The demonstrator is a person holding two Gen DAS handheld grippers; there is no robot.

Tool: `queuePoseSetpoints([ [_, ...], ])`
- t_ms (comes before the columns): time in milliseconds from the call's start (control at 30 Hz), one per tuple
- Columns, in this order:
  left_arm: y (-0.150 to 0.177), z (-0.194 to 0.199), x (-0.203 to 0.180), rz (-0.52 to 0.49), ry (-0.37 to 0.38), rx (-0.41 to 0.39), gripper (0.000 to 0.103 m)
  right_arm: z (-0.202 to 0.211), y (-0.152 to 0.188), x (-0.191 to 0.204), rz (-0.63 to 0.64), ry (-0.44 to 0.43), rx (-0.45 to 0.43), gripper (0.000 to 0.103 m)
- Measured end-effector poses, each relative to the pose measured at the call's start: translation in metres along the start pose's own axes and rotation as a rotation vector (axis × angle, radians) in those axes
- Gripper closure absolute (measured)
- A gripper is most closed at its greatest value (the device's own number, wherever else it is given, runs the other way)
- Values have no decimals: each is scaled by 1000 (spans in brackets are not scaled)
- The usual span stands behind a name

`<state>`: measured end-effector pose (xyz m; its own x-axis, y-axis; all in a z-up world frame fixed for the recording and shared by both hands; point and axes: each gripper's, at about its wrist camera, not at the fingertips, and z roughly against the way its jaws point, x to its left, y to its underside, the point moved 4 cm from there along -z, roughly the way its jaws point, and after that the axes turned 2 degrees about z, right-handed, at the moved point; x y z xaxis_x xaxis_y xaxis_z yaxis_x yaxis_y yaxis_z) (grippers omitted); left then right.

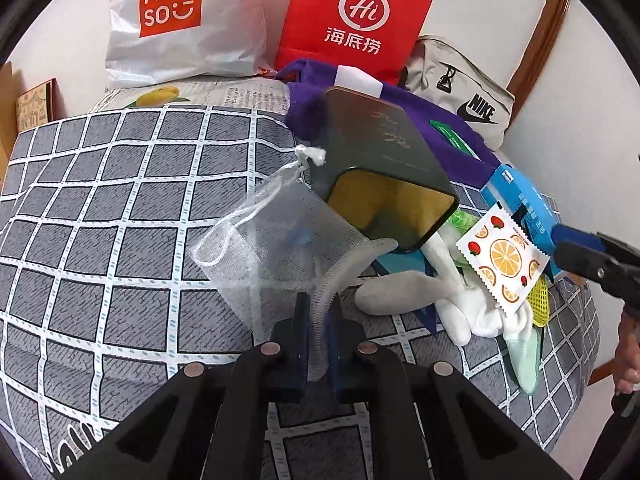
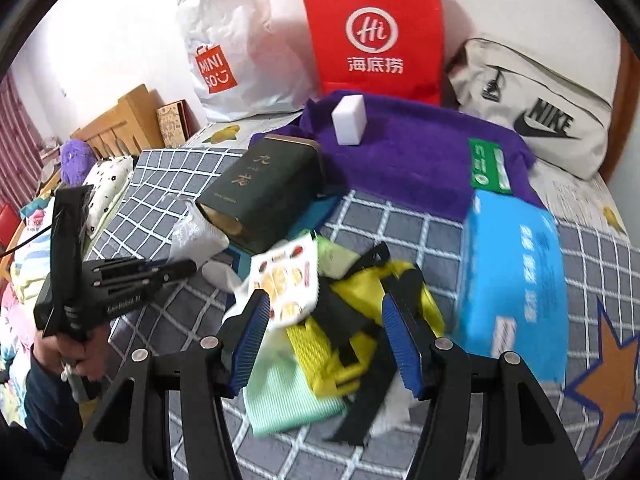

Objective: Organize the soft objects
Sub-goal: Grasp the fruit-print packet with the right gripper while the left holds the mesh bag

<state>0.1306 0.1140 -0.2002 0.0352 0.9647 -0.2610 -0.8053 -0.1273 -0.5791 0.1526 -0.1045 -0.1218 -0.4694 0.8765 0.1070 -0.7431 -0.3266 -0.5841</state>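
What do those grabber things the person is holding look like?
Each gripper is black with two long flat fingers. The right gripper has blue ribbed pads on the inside of its fingers, and round metal pins sit at the finger joints. The left gripper looks the same, with white lettering on its body. The hand holding it wears a dark sleeve and a ring.

A home bedroom was shown. A bed (image 1: 120, 208) was covered with a grey quilt checked in white, and a wooden headboard (image 2: 120, 120) and a patterned pillow (image 2: 106, 184) were seen at its far end. Shopping bags, one white (image 1: 180, 20) and one red (image 1: 356, 16), and a beige sports bag (image 2: 536, 104) were propped against a plain white wall (image 2: 120, 20). A curtain (image 2: 20, 128) was glimpsed at the left edge.
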Motion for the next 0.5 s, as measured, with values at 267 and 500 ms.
queuePoseSetpoints([
  [267, -1, -2, -3, -7, 4, -20, 95, -32, -11, 12, 61, 17, 52, 52],
  [500, 0, -2, -5, -13, -2, -36, 95, -38, -11, 12, 67, -10, 36, 87],
])
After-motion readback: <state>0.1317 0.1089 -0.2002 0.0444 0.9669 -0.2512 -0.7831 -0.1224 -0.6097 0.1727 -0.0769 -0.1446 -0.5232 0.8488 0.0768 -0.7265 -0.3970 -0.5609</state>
